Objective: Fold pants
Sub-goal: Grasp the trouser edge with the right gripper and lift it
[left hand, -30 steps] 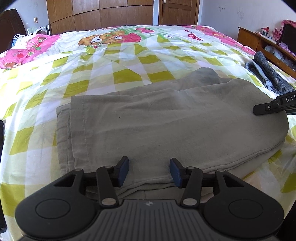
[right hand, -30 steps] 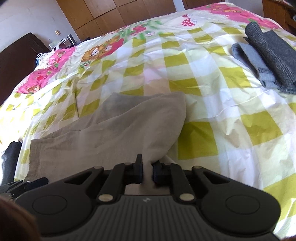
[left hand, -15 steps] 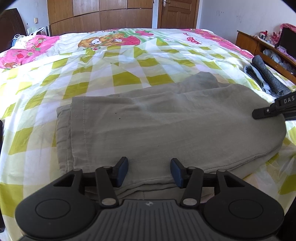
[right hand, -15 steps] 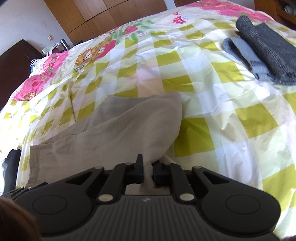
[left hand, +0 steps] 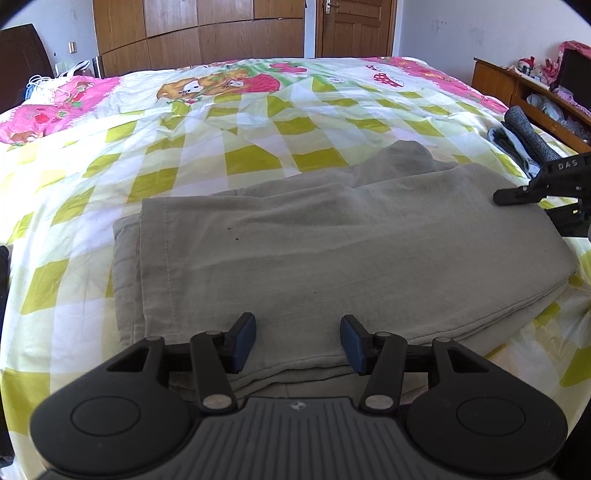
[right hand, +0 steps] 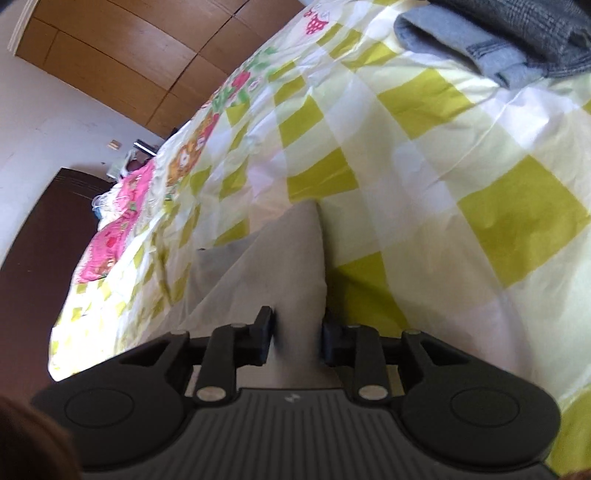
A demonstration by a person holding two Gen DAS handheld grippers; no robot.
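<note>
Grey-khaki pants (left hand: 332, 251) lie folded over in layers on the checked bed cover. My left gripper (left hand: 298, 341) is open just above their near edge, holding nothing. My right gripper shows at the right edge of the left wrist view (left hand: 543, 184), at the pants' right end. In the right wrist view the right gripper (right hand: 297, 338) has opened, with a ridge of the pants (right hand: 273, 266) lying loose between its fingers.
A bed (left hand: 258, 122) with a yellow-green checked and pink cartoon cover carries everything. Folded dark grey clothes (left hand: 524, 140) lie at the right edge, also in the right wrist view (right hand: 498, 40). A wooden shelf (left hand: 517, 85) stands to the right and wardrobes (left hand: 203, 33) behind.
The right gripper has opened, let go of the pants' right end, and rolled and tilted sharply. The left gripper has risen slightly and stayed open.
</note>
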